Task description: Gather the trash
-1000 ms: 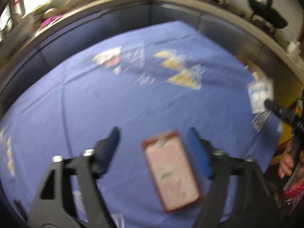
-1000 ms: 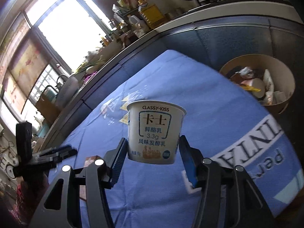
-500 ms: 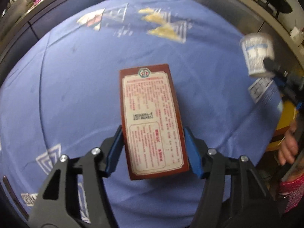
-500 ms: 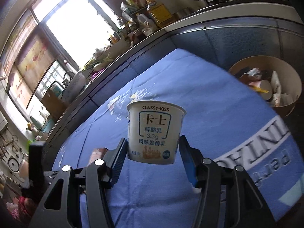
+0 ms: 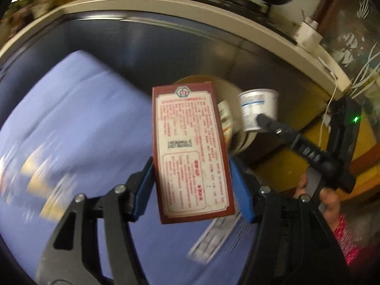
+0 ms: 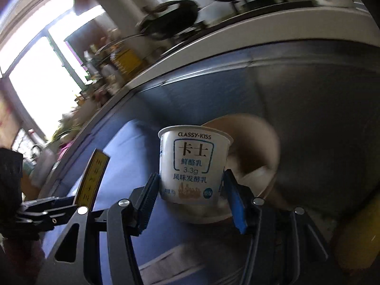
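Observation:
My left gripper is shut on a red box with a white printed label and holds it in the air past the blue tablecloth. My right gripper is shut on a white yogurt cup marked CLASSY·KISS. The cup also shows in the left wrist view, over the round tan bin. The bin sits just behind the cup in the right wrist view. The box's yellow edge shows at the left there.
A grey cabinet front and a countertop with pans stand behind the bin. Paper scraps lie blurred on the tablecloth. A yellow object stands to the right of the bin.
Both grippers have swung right, off the table and toward the bin, each still holding its item. One second ago the left gripper was open around the box; it has closed on it.

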A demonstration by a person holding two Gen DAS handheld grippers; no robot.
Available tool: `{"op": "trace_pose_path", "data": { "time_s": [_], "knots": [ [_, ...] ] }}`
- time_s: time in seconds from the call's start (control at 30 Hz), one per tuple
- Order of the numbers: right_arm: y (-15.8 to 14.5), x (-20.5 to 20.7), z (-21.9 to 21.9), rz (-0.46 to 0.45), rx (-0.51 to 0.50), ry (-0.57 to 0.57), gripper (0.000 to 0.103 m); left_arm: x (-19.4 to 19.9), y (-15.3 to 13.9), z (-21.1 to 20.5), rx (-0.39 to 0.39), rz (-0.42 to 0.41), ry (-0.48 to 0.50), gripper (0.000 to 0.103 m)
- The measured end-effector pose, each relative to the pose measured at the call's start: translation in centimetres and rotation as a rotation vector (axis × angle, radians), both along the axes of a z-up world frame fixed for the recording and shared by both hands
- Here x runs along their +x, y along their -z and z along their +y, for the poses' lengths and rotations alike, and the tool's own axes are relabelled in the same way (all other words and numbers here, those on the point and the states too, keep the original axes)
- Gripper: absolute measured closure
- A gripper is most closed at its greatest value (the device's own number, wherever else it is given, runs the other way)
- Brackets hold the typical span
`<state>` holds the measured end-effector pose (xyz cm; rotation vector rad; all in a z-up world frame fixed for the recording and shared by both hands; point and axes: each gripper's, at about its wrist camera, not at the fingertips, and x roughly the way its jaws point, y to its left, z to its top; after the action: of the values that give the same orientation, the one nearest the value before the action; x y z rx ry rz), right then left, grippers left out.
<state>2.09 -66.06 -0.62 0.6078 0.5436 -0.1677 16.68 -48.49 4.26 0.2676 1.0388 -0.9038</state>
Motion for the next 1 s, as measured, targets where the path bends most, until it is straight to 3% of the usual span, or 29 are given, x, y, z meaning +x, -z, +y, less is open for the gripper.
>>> {"op": "trace_pose_path", "data": {
  "time_s": [0.17,0.27,0.4,0.53,0.77,0.9,1.0],
  "knots": [
    [1.3,1.9,-3.2,0.058,-0.044,0.010,0.049,3.1,2.2,-6.6,0.007,0.031,0.059,0.044],
    [2.3,3.1,-3.9,0.084,-0.062,-0.019,0.048,3.8,4.1,-8.5,0.024,0.063,0.070,0.043],
    [3.5,4.8,-3.7,0.122,-0.099,-0.010,0.035,4.8,5.9,-9.8,0.082,0.054,0.035,0.041],
    [2.6,3.5,-3.4,0.078,-0.094,0.016,0.035,5.1,4.3,-8.4,0.025,0.044,-0.005,0.041],
    [-0.7,-1.2,-2.9,-0.025,-0.002,0.083,0.035,1.6,-1.4,-2.8,-0.061,-0.114,-0.067,0.041],
    [-1.4,-4.0,-0.9,-0.030,0.100,0.117,0.034,-1.1,-3.1,1.2,-0.070,-0.208,-0.126,0.029],
    [-1.2,-6.1,1.6,-0.028,0.146,0.126,0.034,-2.7,-3.7,4.7,-0.073,-0.246,-0.166,0.029]
  ]
}}
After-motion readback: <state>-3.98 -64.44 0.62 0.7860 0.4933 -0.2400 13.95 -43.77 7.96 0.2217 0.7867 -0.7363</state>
